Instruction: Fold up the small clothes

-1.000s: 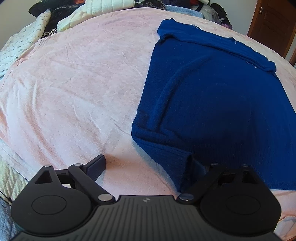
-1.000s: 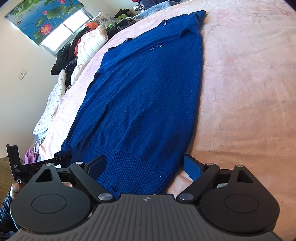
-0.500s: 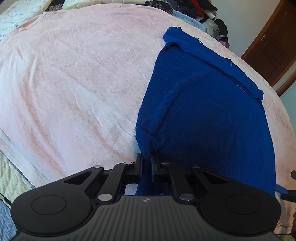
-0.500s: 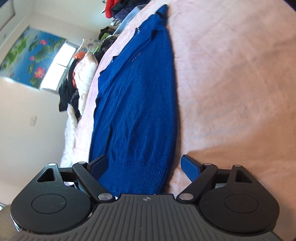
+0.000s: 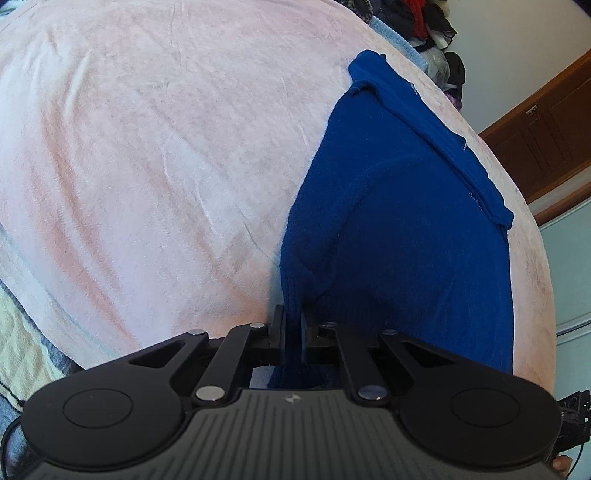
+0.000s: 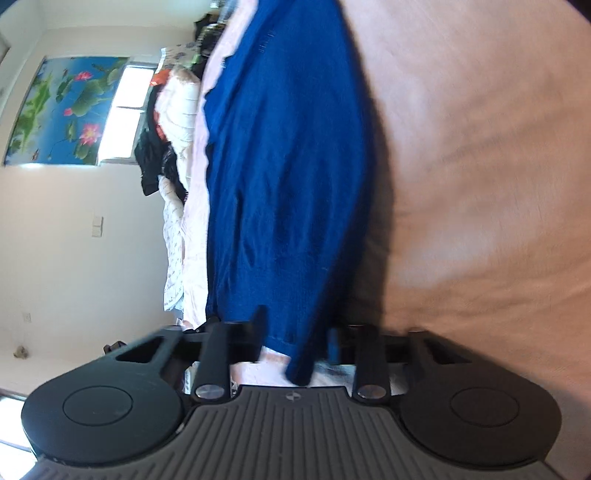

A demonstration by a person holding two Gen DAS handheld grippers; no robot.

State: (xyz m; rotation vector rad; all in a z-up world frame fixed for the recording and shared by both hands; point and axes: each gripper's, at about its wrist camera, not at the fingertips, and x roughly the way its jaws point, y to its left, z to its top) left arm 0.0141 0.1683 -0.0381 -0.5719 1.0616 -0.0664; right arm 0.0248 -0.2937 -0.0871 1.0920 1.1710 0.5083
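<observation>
A dark blue knit sweater (image 5: 399, 236) lies flat on a pink blanket (image 5: 147, 147) over a bed. My left gripper (image 5: 291, 325) is shut on the sweater's near hem corner, which is pinched between the jaws. In the right wrist view the same sweater (image 6: 291, 177) runs away from me, and its other hem corner hangs between my right gripper's (image 6: 295, 339) fingers. Those jaws are partly closed with a gap on each side of the cloth. The view is blurred.
Piled clothes (image 5: 424, 26) sit at the far edge of the bed, near a wooden door (image 5: 546, 140). In the right wrist view, pillows and dark clothes (image 6: 166, 140) lie by a window with a lotus-print blind (image 6: 70, 110). A striped cover (image 5: 22, 350) shows at the bed's near left.
My left gripper closed on the sweater's hem corner and stays shut on it. My right gripper has rolled and moved in around the other hem corner, and its jaws have narrowed.
</observation>
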